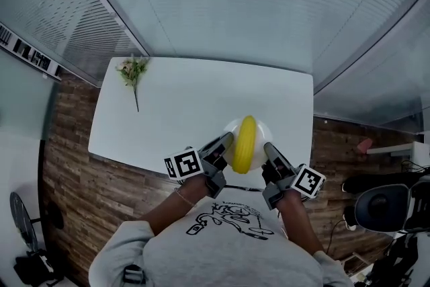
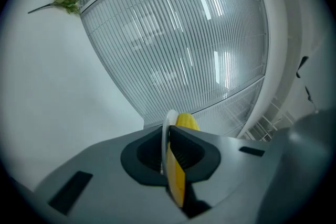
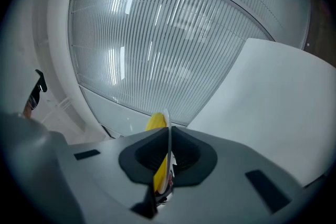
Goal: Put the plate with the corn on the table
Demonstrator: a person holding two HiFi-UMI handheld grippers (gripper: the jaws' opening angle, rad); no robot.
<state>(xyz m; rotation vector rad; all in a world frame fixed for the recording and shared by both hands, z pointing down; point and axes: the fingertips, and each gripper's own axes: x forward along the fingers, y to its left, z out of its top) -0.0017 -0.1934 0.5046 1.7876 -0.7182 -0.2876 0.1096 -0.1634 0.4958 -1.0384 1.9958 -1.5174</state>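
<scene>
Head view: the left gripper [image 1: 226, 142] clenches the plate [image 1: 263, 130] by its left rim and the right gripper [image 1: 269, 148] by its right, with the corn [image 1: 246, 142] lying on it. The plate is at the table's [image 1: 201, 97] near edge, right of middle; I cannot tell whether it rests there. Open tabletop stretches far and left to a flower [image 1: 132, 70] in the far-left corner. The shirt [image 1: 228, 242] print is too small to read.

In the lower middle of the head view, the corn [image 1: 246, 142] lies on the plate [image 1: 264, 130], between the left gripper [image 1: 227, 140] and right gripper [image 1: 268, 146]. A flower sprig [image 1: 132, 70] lies at the table's [image 1: 195, 104] upper-left corner.
</scene>
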